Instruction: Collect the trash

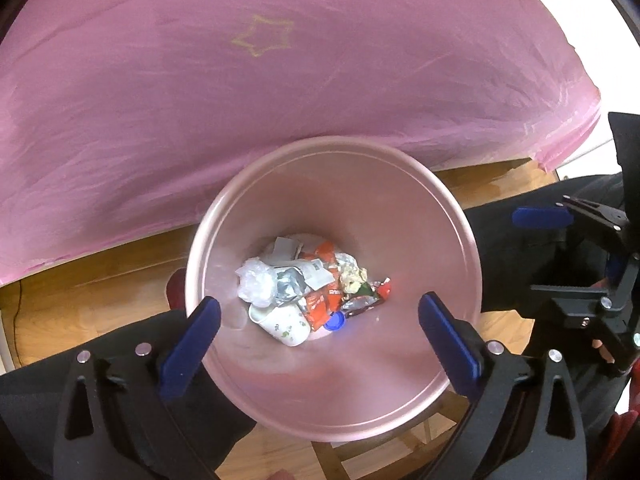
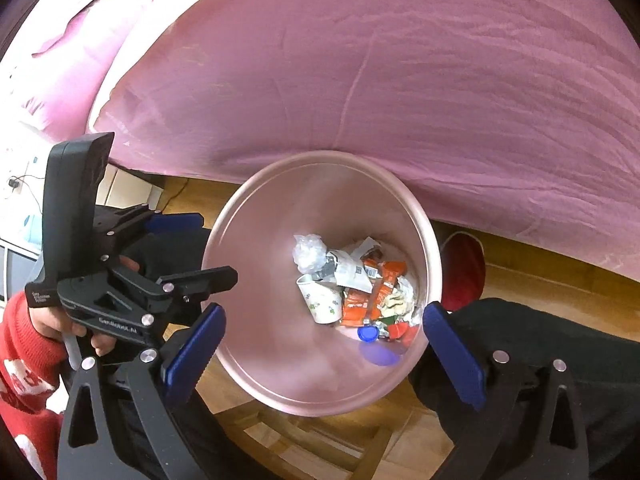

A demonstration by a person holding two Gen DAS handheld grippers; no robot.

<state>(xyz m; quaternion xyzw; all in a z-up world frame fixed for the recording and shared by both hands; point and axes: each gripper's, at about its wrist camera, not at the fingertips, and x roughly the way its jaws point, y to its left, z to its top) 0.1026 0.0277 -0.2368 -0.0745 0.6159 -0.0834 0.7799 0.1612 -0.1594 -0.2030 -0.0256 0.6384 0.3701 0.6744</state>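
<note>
Both pairs of blue-padded fingers stand spread wide with nothing between them. The left gripper point(image 1: 320, 336) hangs above the mouth of the round pale-pink plastic bin point(image 1: 256, 208), its pads framing the bin's near rim. The right gripper point(image 2: 322, 342) does the same from the other side, and in its view the left gripper shows at the left edge, held by a hand in a red sleeve point(image 2: 24, 344).

The trash sits at the bottom of the bin: a white paper cup with a green print point(image 1: 286, 322), a clear crumpled plastic bag point(image 1: 256, 284), orange-red snack wrappers point(image 1: 324, 296), silver foil scraps point(image 1: 288, 286), a crumpled yellowish paper wad point(image 1: 352, 276) and a blue bottle cap point(image 1: 335, 321).

The bin stands on the wooden floor point(image 1: 80, 300), touching or just beside the edge of the pink-sheeted bed point(image 1: 280, 80). Judging by the empty jaws and the full heap, most of the collecting looks done; no loose litter shows on the visible bed or floor.

Dark trouser legs cover much of the floor, the far bed corners are cut off, and a red shape beside the bin is too blurred to name.
</note>
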